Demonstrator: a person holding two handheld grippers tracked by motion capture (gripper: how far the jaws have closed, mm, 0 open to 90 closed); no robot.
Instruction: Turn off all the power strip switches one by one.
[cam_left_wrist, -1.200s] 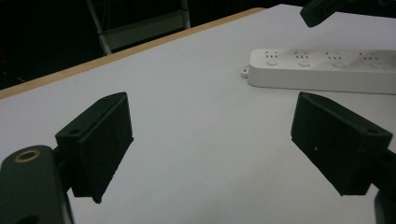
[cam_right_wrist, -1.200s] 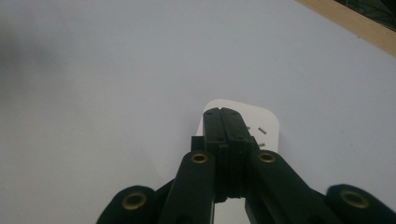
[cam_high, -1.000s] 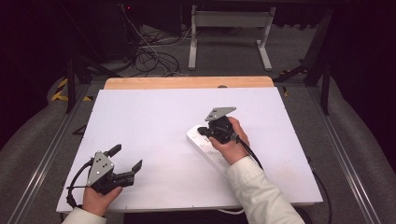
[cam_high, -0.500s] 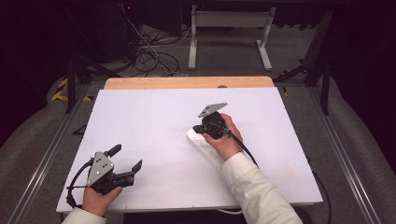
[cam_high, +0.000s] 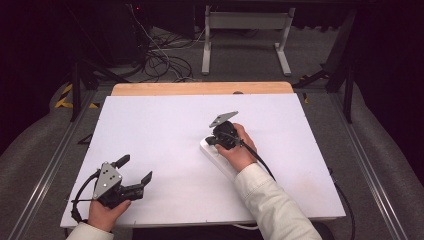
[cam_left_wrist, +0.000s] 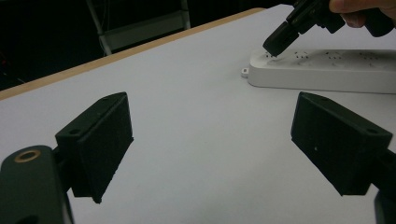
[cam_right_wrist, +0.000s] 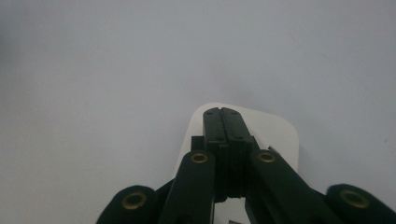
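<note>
Right gripper (cam_high: 218, 141): we see its two black jaws pressed together with nothing between them, tips pointing down at the far end of a white power strip (cam_high: 216, 157). In the right gripper view the closed tips (cam_right_wrist: 222, 122) sit over the strip's rounded end (cam_right_wrist: 285, 130); in the left gripper view the same tips (cam_left_wrist: 278, 44) meet the strip's top face beside rows of small socket holes. We cannot tell whether they press on it or only touch it. A right hand (cam_high: 240, 150) wraps the gripper body, a pale sleeve (cam_high: 272, 205) behind it, and a cable (cam_high: 260, 160) trails back along the forearm.

Left gripper (cam_high: 134, 175): we see its jaws spread wide apart and empty, held low over the near left part of the white table top (cam_high: 165, 125), well apart from the strip. The left hand (cam_high: 106, 212) grips it from below.

A small white tab (cam_left_wrist: 244, 72) lies just beside the strip's end. We read no brand, label or writing on any surface. Beyond the table's wooden far edge (cam_high: 200, 88) lie tangled floor cables (cam_high: 165, 62) and a pale metal frame (cam_high: 245, 35).
</note>
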